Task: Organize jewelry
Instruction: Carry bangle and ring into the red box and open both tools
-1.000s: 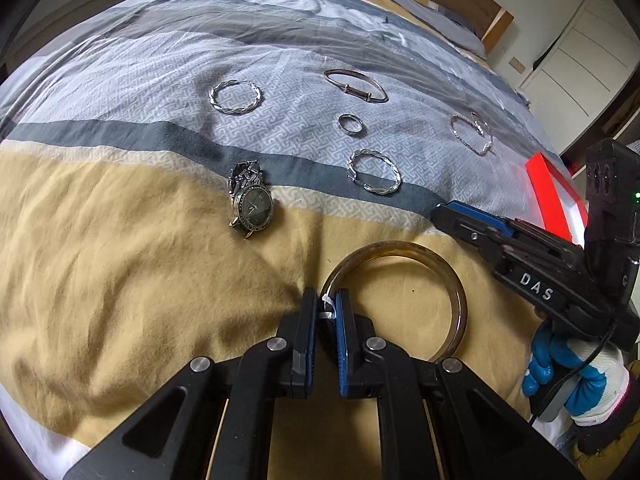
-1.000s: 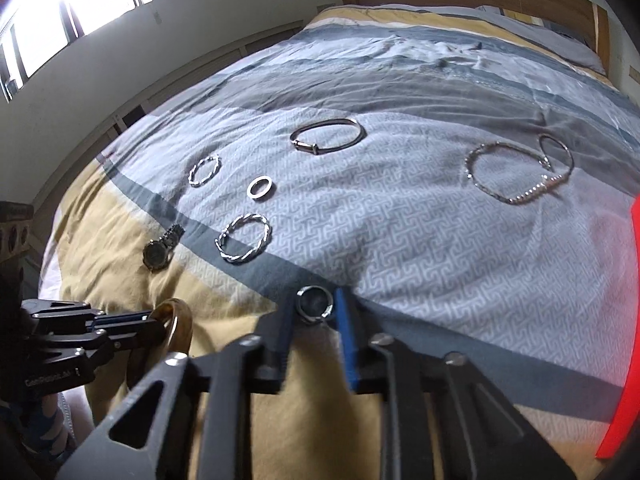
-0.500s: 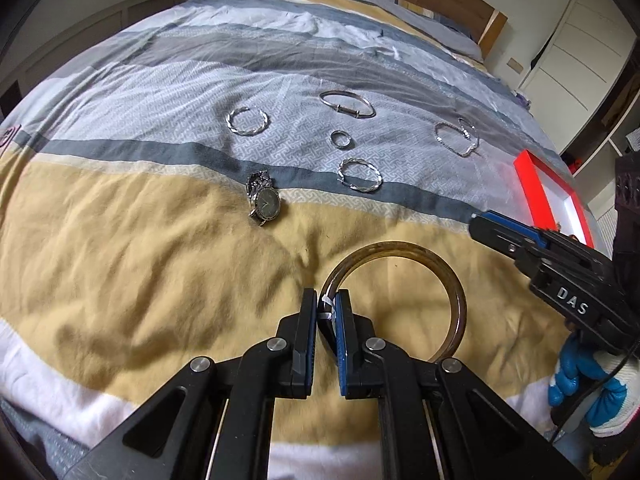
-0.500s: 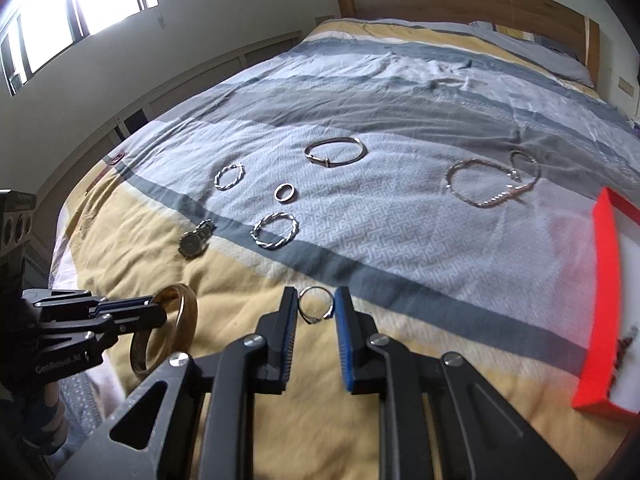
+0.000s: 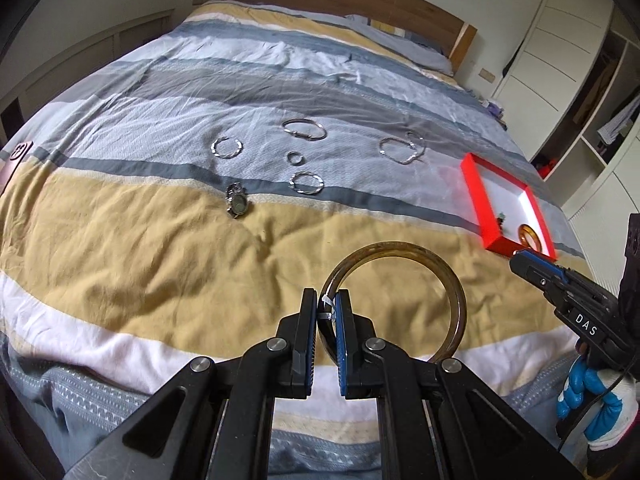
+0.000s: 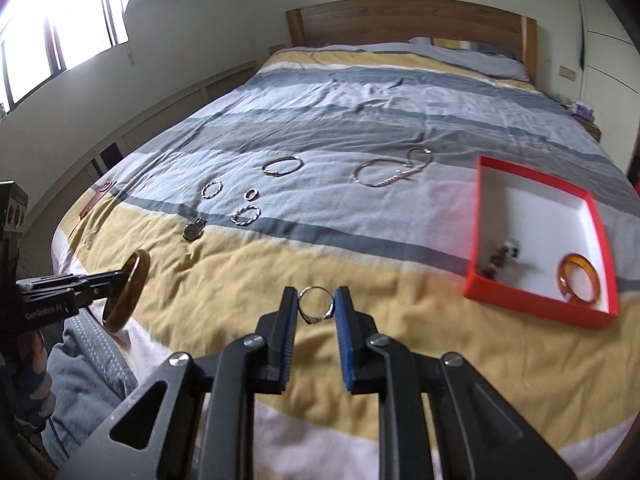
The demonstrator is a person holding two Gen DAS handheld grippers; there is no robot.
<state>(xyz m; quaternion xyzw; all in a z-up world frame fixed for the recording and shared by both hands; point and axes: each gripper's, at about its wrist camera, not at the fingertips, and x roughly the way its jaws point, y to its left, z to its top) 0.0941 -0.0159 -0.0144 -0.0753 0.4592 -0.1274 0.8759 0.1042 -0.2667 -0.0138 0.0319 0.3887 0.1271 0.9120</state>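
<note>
My left gripper point(image 5: 326, 305) is shut on the rim of a brown translucent bangle point(image 5: 452, 280), held above the yellow part of the bedspread. My right gripper point(image 6: 316, 305) is shut on a small silver ring point(image 6: 316, 305) pinched between its pads. The red box point(image 6: 474, 240) with a white inside lies on the bed at the right, holding an orange bangle point(image 6: 578, 280) and a small dark piece point(image 6: 500, 258). On the grey stripes lie a watch point(image 5: 236, 204), two twisted silver hoops point(image 5: 227, 147) point(image 5: 306, 182), a small ring point(image 5: 295, 157), a silver bangle point(image 5: 304, 129) and a chain bracelet point(image 5: 402, 148).
The striped bedspread point(image 5: 140, 248) covers the whole bed, with a wooden headboard point(image 6: 404, 20) at the far end. White wardrobes point(image 5: 560, 20) stand at the right. A gloved hand point(image 5: 592, 396) holds the right gripper's handle. A window point(image 6: 52, 40) is at the left.
Both grippers have risen and drawn back from the bed with their pieces still held. The jewelry on the bed looks smaller, and the red box has come fully into view.
</note>
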